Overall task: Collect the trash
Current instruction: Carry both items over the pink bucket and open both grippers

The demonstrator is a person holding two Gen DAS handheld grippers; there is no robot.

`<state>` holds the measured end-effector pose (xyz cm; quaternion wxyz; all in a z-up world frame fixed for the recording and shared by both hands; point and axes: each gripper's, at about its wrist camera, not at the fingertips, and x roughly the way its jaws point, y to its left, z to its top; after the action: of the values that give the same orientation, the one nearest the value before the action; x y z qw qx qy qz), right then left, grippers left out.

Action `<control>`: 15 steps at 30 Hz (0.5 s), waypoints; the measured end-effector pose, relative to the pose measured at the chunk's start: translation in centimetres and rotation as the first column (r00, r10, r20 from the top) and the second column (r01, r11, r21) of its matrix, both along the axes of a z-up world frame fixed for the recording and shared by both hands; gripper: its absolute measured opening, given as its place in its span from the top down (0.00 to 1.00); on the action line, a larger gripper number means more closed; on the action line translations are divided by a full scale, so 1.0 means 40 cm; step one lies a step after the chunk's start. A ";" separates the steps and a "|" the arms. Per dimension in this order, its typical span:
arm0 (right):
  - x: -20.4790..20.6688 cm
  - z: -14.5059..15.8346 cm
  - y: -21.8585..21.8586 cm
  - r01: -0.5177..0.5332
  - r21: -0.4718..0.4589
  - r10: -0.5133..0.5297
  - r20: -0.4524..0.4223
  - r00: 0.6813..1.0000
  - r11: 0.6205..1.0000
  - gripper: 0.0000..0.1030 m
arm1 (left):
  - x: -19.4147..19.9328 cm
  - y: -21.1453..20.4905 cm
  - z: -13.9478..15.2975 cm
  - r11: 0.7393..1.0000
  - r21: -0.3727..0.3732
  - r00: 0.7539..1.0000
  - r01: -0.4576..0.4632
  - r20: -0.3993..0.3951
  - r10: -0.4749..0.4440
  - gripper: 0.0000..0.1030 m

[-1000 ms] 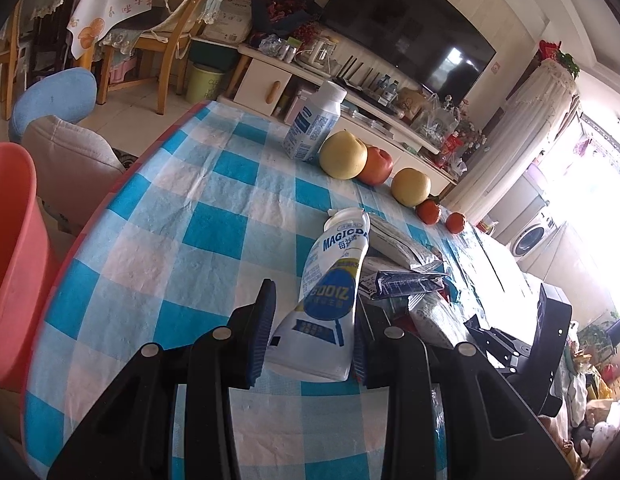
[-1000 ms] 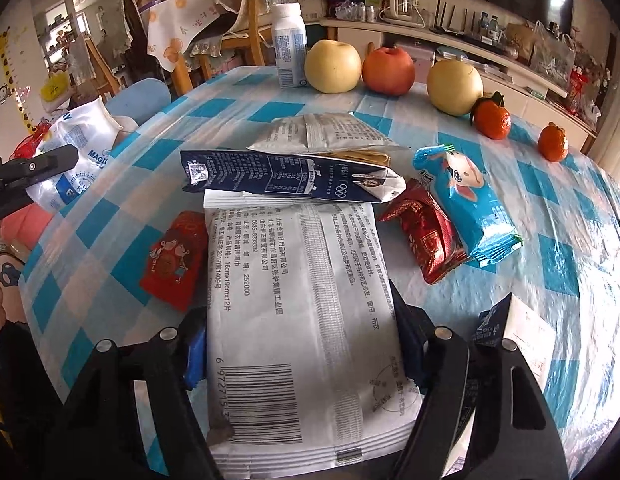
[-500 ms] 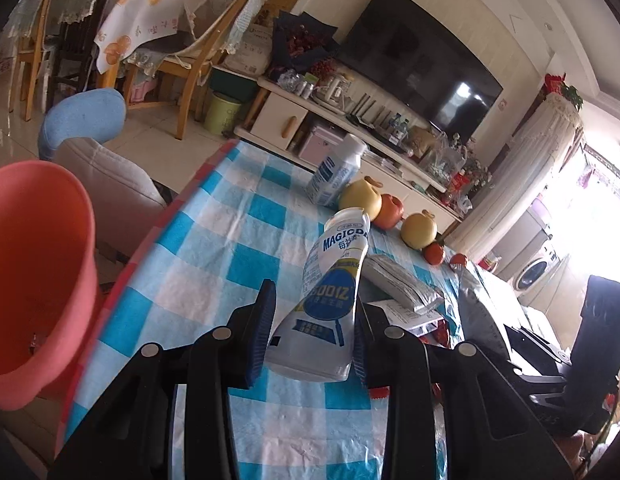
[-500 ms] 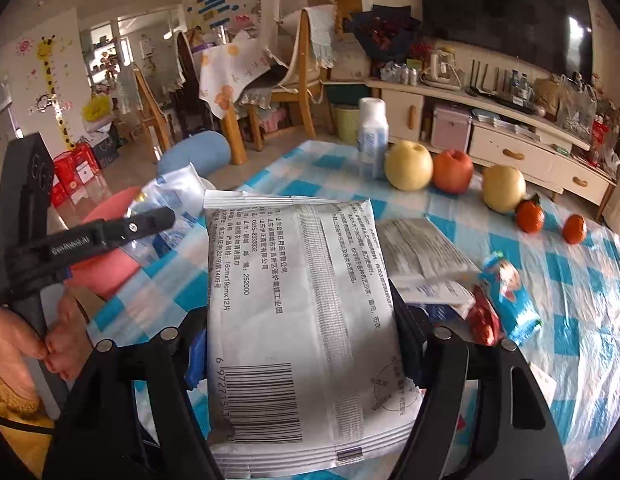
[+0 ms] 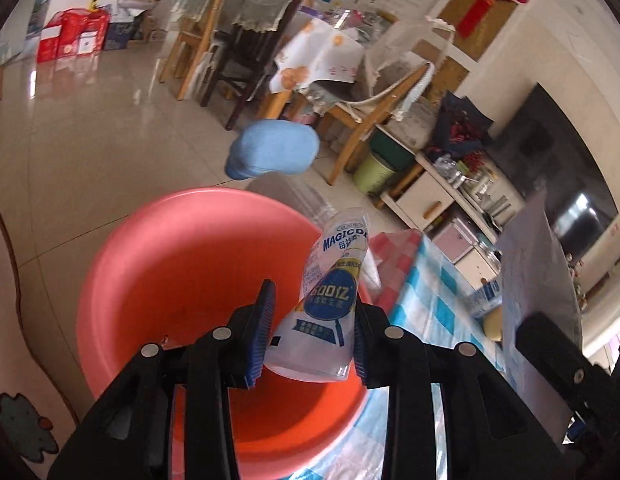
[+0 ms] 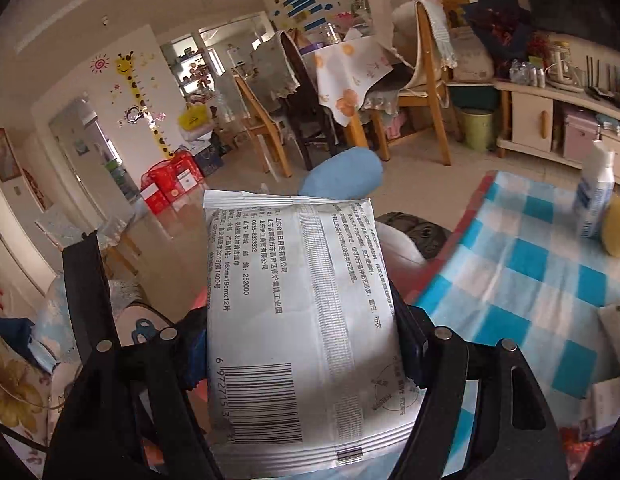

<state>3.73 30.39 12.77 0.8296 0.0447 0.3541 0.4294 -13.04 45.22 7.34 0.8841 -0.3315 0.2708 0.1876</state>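
— Where's our clear wrapper [image 5: 329, 300]?
— Clamped in our left gripper [image 5: 310, 334], over the red basin [image 5: 158, 264], inside its rim.
— And the white packet [image 6: 302, 320]?
— Gripped by our right gripper [image 6: 306, 360], past the table [image 6: 521, 264] edge; open floor [image 5: 90, 140] beyond.

Left wrist view: close above red basin [image 5: 182, 264], tilted down, facing dining chairs. Right wrist view: over checked worktop [image 6: 521, 264] edge, same direction. Both share blue cushion [image 5: 272, 154] [image 6: 343, 178], green bin [image 5: 373, 172] [image 6: 475, 128].
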 end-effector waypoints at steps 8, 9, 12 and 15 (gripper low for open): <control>0.064 -0.055 0.135 -0.044 0.113 0.059 -0.140 0.988 0.993 0.16 | 0.003 0.063 -0.040 0.986 0.007 0.981 -0.167 -0.103 0.167 0.31; 0.068 -0.056 0.131 -0.028 0.119 0.046 -0.145 0.988 0.992 0.15 | 0.002 0.070 -0.042 0.984 0.005 0.978 -0.180 -0.106 0.179 0.27; 0.062 -0.044 0.092 0.012 0.133 0.006 -0.132 0.991 0.991 0.10 | -0.005 0.073 -0.041 0.978 0.014 0.974 -0.210 -0.088 0.211 0.17; 0.044 -0.031 0.036 0.052 0.124 -0.040 -0.098 0.994 0.991 0.09 | -0.002 0.068 -0.040 0.977 0.047 0.975 -0.208 -0.076 0.211 0.12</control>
<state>5.47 31.82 11.53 0.8169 0.1256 0.3644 0.4290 -13.14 47.95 5.73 0.8540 -0.3333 0.2662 0.2980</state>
